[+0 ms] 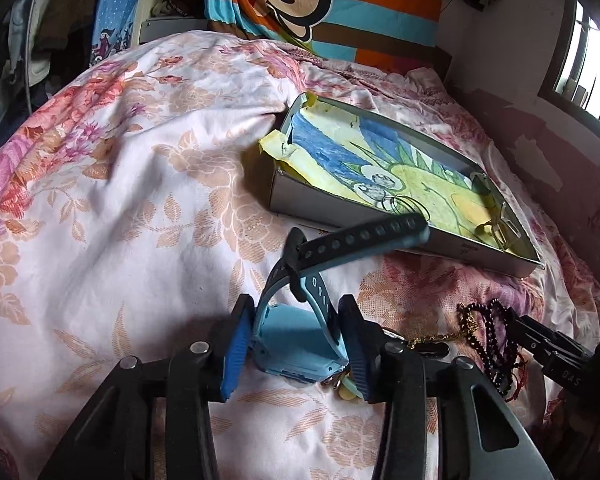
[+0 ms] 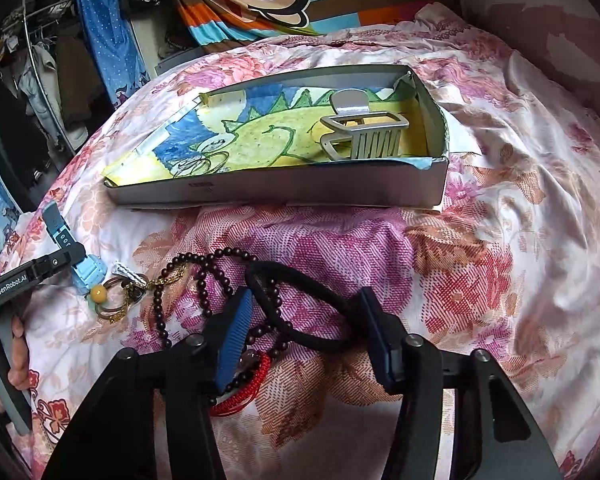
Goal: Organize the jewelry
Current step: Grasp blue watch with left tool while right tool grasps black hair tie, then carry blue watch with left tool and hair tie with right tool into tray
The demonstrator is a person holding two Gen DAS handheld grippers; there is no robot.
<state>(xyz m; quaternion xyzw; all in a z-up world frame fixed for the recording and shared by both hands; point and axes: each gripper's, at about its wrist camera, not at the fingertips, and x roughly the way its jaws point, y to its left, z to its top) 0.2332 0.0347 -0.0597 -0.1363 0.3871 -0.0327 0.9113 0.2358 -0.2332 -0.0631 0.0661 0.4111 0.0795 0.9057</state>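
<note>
My left gripper (image 1: pixel 296 348) is shut on the body of a light blue watch (image 1: pixel 292 332), with a blue pad against each side. The dark strap (image 1: pixel 364 236) sticks up toward the box (image 1: pixel 340 208). In the right wrist view the same watch (image 2: pixel 86 268) shows at the far left. My right gripper (image 2: pixel 306 332) stands open, low over the bed. A black hair tie (image 2: pixel 320 344) lies between its pads, which do not press on it. A dark bead bracelet (image 2: pixel 204 276) and a red cord bracelet (image 2: pixel 252 376) lie at its left pad.
The shallow grey box (image 2: pixel 280 190), lined with a crayon drawing, holds a beige claw clip (image 2: pixel 364 132) and thin hoops (image 2: pixel 208 164). A yellow-bead keyring (image 2: pixel 100 292) and gold chain (image 2: pixel 160 280) lie by the watch. A hand (image 2: pixel 16 356) grips the left handle. A striped pillow (image 1: pixel 340 8) lies behind.
</note>
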